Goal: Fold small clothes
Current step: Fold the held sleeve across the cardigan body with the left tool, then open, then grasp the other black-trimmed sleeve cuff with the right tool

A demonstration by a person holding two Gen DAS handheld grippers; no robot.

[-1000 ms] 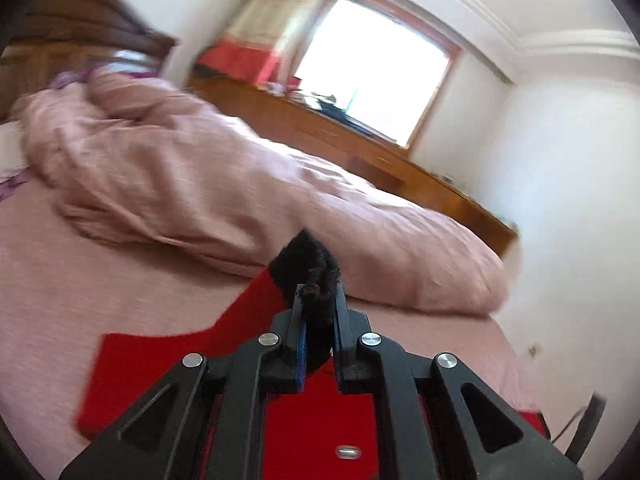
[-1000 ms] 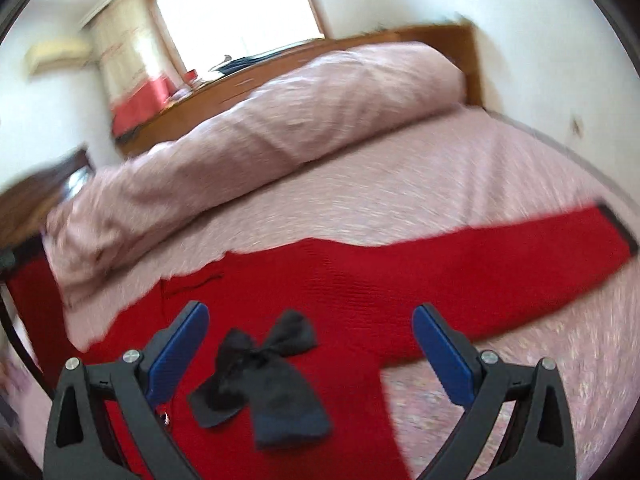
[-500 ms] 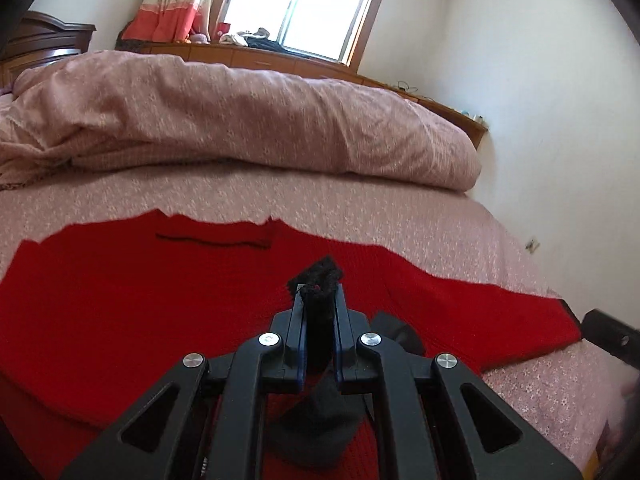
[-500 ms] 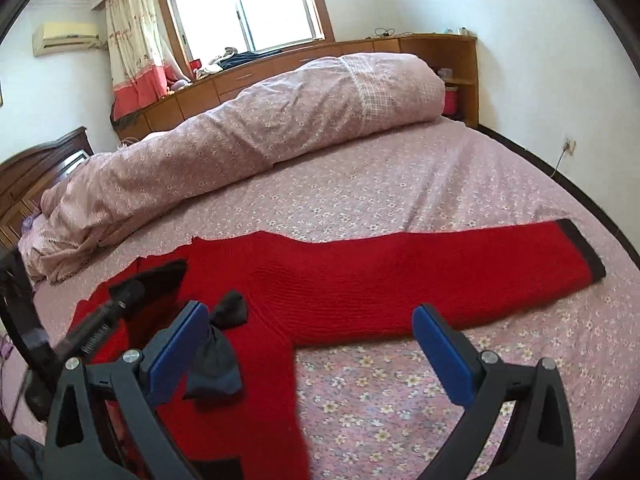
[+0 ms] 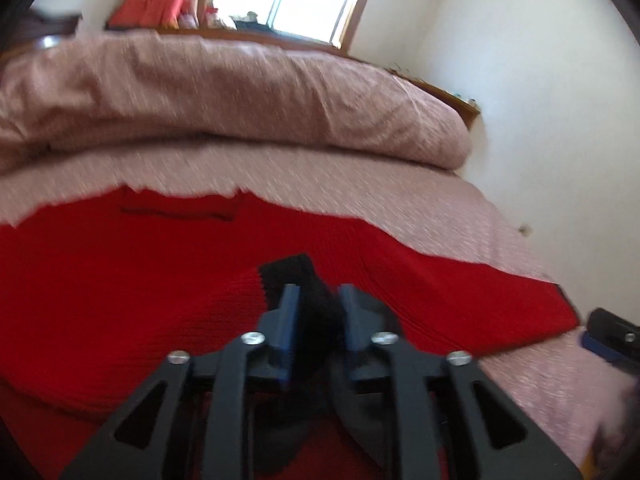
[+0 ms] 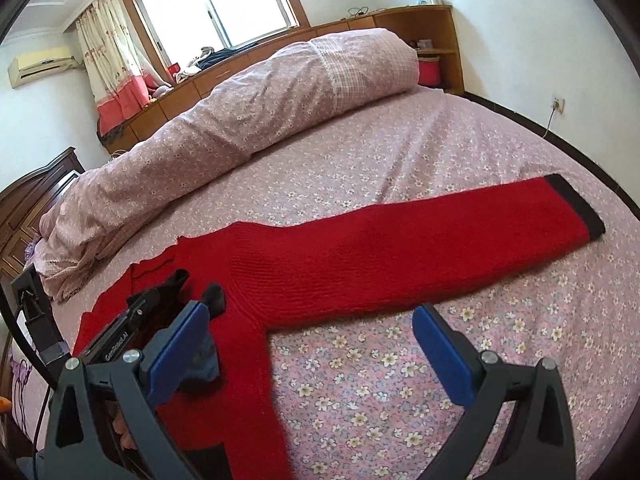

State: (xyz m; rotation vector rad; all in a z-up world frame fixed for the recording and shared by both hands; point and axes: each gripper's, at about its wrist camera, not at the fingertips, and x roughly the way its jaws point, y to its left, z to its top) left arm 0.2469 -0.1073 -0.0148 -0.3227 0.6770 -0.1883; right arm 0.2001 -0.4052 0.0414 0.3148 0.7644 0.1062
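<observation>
Left gripper [image 5: 318,320], jaws opening, releases a black sleeve cuff [image 5: 288,274] onto the red knitted sweater [image 6: 360,252] (1 sleeve folded); right gripper [image 6: 320,348] gapes empty beside it. Next: fold the outstretched sleeve.

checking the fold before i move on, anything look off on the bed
Only one sleeve is folded: its black cuff lies on the red sweater between the opening left gripper jaws, while the other sleeve lies stretched flat across the bedsheet.

Red knitted sweater [image 6: 360,256] with black cuffs lies flat on the bed, one sleeve stretched straight out, the other folded across its body.
</observation>
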